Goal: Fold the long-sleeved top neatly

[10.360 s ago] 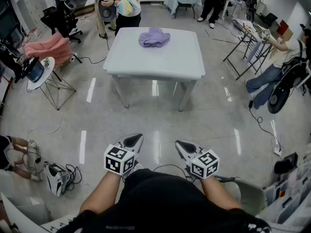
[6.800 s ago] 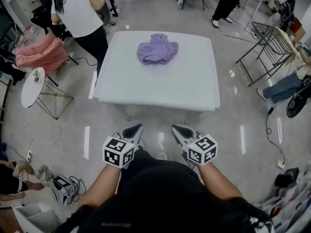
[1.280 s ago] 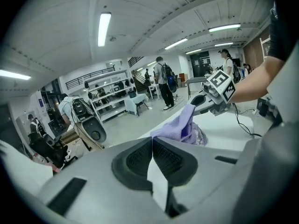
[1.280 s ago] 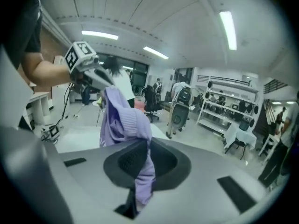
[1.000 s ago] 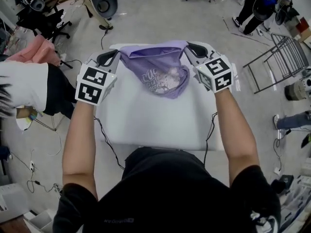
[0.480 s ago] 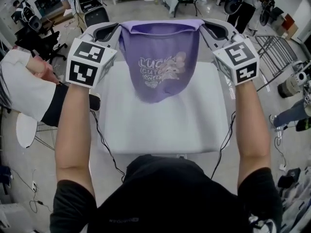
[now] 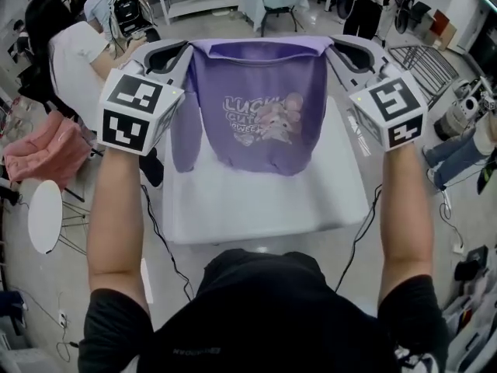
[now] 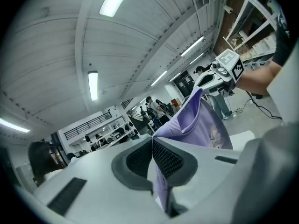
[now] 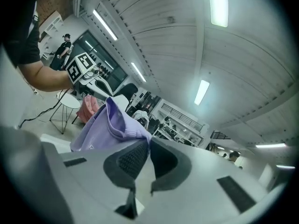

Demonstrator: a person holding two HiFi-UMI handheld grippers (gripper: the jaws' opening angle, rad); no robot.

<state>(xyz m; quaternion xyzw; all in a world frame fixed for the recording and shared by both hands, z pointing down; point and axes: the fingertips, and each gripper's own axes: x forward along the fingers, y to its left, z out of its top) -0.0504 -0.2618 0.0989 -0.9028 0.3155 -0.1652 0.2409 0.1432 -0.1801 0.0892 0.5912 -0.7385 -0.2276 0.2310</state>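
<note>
One Limp Top, Pinched at Two Corners

Hung out flat in the air above the white table (image 7: pixel 256 204) as one purple long-sleeved top (image 7: pixel 256 107), print toward the head camera, lower edge near the tabletop; cannot tell whether touching. Clamped at one upper corner in the left gripper (image 7: pixel 172 54) and at the other in the right gripper (image 7: pixel 347 53), with jaws pressed together on a thin fold of ribbed knit in each case and nothing else between them.

Likely light, soft and fully limp: bound to sag, swing and crease wherever unsupported. Probably not slippery, thanks to the knit, and not fragile. Best taken at thicker places such as ribbed edges, shoulder seams or cuffs, for a surer bite. Better kept stretched between both grips while lowered, to land smooth on the table.

Counted:
- one top
- one sleeve (image 7: pixel 183 130) seen dangling at the left side, the second not made out
- one printed motif
- two grippers
- one table
- one pink garment (image 7: pixel 43 150) off to the left
</note>
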